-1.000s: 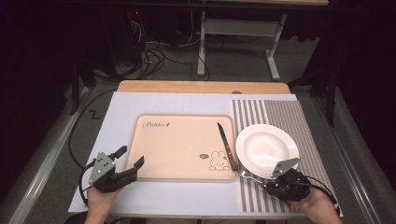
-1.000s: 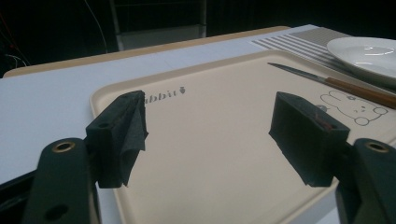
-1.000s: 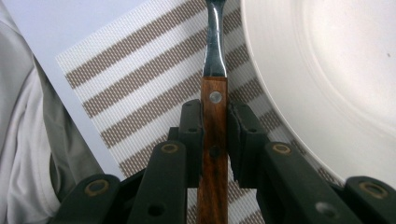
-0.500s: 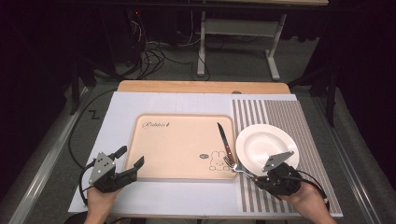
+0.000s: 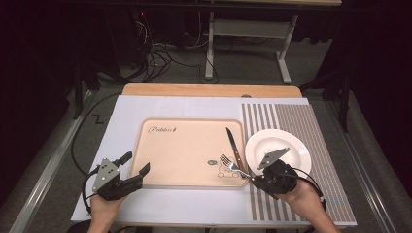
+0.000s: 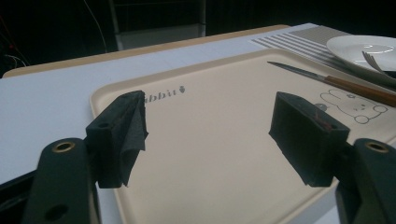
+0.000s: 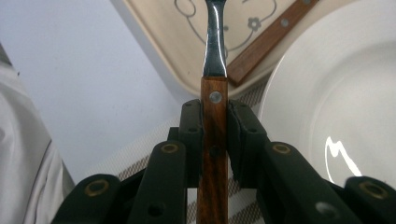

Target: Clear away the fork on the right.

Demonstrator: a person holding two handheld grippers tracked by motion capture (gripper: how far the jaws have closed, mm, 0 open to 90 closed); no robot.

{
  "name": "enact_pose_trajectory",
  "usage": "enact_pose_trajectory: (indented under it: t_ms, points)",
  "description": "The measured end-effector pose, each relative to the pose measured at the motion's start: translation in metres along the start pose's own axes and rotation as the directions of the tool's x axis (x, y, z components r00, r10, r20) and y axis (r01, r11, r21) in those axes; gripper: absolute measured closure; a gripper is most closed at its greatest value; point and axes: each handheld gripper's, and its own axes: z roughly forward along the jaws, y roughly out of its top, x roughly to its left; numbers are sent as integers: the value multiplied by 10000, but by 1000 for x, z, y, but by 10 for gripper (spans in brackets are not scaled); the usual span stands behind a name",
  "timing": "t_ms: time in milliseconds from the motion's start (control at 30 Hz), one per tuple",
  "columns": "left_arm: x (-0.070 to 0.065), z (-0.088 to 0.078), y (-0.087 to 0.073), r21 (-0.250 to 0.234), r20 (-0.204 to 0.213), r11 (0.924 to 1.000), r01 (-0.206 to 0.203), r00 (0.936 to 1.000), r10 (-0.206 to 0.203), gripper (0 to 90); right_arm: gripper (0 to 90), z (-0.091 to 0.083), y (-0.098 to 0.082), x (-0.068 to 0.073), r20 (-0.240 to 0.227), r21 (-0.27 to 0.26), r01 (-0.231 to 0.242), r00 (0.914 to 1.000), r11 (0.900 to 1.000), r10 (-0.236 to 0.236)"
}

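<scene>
The right gripper (image 5: 260, 177) sits near the front edge of the table (image 5: 204, 104), on the striped mat (image 5: 311, 121) just in front of the white plate (image 5: 291, 145), and its jaws are clamped on the wooden handle of a fork (image 7: 214, 107). In the right gripper view the handle stands upright between the two black jaws, with the steel neck rising toward the tray's front right corner (the tines run out past the top edge there). From the high view the fork's head (image 5: 228, 162) lies over the cartoon rabbit print at the front right of the beige tray (image 5: 189, 145). A knife (image 5: 234, 148) with a matching wooden handle lies along the tray's right edge, blade pointing to the far side, just beside the plate. The left gripper (image 5: 133, 170) hovers at the tray's front left corner, jaws spread wide with nothing between them; its pads (image 6: 123, 135) frame bare tray surface in the left gripper view.
</scene>
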Motion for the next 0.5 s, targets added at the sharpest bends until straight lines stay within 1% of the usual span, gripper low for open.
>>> enact_pose_trajectory:
  t_ms: [67,167,267,300,500]
  points:
    - [0,0,0,6,0,10000,5,10000,-5,276,790,2,5,0,52,-113,-30,10000,9999,31]
    - [0,0,0,5,20,10000,-8,10000,7,276,790,5,12,1,97,-145,-51,9999,9999,52]
    - [0,0,0,1,18,10000,-7,10000,7,276,791,7,16,1,93,-179,-140,9999,9997,142]
    - [0,0,0,2,18,10000,-5,10000,5,276,790,8,21,1,62,-205,-231,9997,9995,232]
    - [0,0,0,3,19,10000,-12,10000,12,276,790,12,33,0,89,-242,-349,9993,9991,352]
